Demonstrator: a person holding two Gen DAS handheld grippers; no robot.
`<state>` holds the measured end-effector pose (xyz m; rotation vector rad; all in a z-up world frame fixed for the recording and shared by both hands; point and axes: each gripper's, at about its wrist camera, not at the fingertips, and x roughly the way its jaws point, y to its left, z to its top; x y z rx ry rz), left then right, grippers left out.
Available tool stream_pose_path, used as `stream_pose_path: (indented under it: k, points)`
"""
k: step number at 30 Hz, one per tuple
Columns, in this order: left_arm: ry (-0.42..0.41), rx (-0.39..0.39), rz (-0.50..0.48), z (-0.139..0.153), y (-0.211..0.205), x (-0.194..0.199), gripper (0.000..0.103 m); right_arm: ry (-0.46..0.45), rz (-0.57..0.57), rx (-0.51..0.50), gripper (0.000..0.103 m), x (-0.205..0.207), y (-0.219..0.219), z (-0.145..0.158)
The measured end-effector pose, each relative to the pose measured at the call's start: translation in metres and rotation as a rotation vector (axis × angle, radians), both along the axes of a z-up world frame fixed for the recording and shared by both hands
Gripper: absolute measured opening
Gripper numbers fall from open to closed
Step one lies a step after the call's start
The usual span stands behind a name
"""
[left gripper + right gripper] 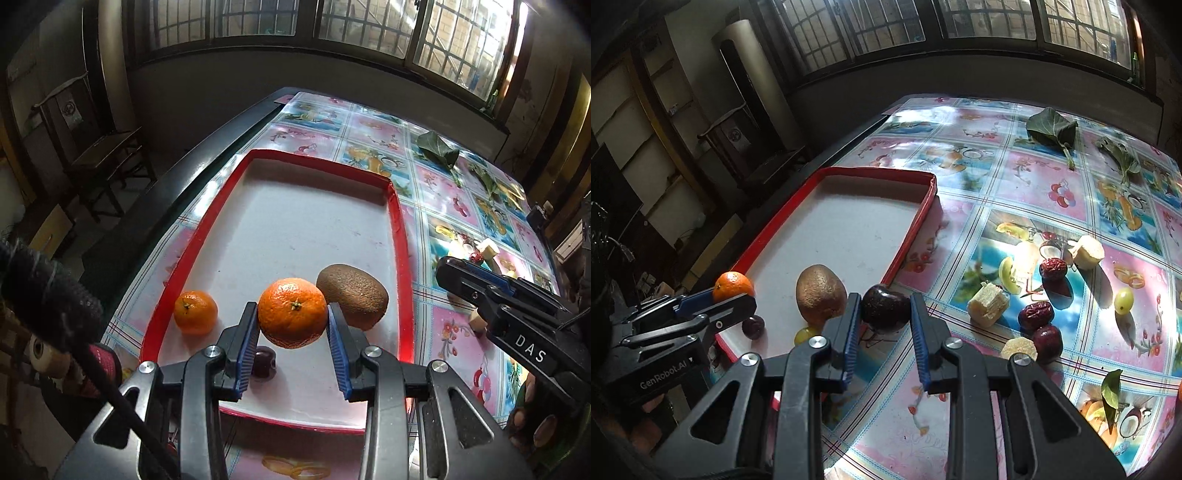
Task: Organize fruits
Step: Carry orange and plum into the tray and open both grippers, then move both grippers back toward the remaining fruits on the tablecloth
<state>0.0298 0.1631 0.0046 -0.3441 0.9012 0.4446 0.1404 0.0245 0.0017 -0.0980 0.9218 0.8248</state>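
- A dimpled, round mandarin [292, 313] is pinched by the left gripper [291, 328], its ribbed blue pads [246, 347] pressed against both sides of the peel.
- Just under that gripper, a small dark glossy fruit [263, 363] lies on the white floor of the red-rimmed tray [400, 236].
- To the gripper's left, a smaller mandarin [195, 312] rests in the tray near the rim; to the right, just behind the held fruit, sits a fuzzy brown oval kiwi [352, 295].
- A smooth, dark purple plum [885, 307] is clamped between the blue pads of the right gripper [884, 321], above the counter [960, 221] beside the tray's corner.
- Right of that gripper, wrinkled red dates [1036, 315], pale fibrous cut chunks [988, 303] and a translucent green grape [1123, 300] are scattered on the glossy, fruit-printed plastic cloth.
- A second green grape [805, 335] is seen in the tray below the kiwi.
- Farther off, at the counter's far side, crinkled green leaves [1052, 131] lie flat.
- Beyond the counter, barred windows [886, 29] span the wall.
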Motion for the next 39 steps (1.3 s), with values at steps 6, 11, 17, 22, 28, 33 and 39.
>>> stream_pose_path:
  k: [6, 11, 17, 22, 28, 33, 39]
  points:
    - [0.033, -0.008, 0.032, -0.014, 0.022, 0.013, 0.036, 0.004, 0.037, -0.037, 0.028, 0.02, 0.051, -0.009]
    - [0.06, -0.023, 0.031, -0.028, 0.029, 0.022, 0.036, 0.015, 0.062, -0.09, 0.029, 0.03, 0.084, -0.023]
    - [0.093, -0.034, 0.02, -0.041, 0.035, 0.027, 0.036, 0.043, 0.073, -0.146, 0.029, 0.04, 0.102, -0.043]
    - [0.113, -0.034, 0.018, -0.051, 0.033, 0.028, 0.036, 0.037, 0.083, -0.171, 0.029, 0.039, 0.105, -0.049]
    - [0.106, -0.028, 0.031, -0.046, 0.034, 0.023, 0.037, 0.031, 0.079, -0.179, 0.03, 0.038, 0.104, -0.048]
    - [0.067, -0.014, 0.051, -0.028, 0.031, 0.013, 0.044, 0.031, 0.055, -0.132, 0.04, 0.035, 0.089, -0.036]
    - [0.019, -0.005, 0.023, -0.004, 0.009, 0.006, 0.044, 0.038, 0.007, -0.037, 0.041, 0.028, 0.046, -0.013]
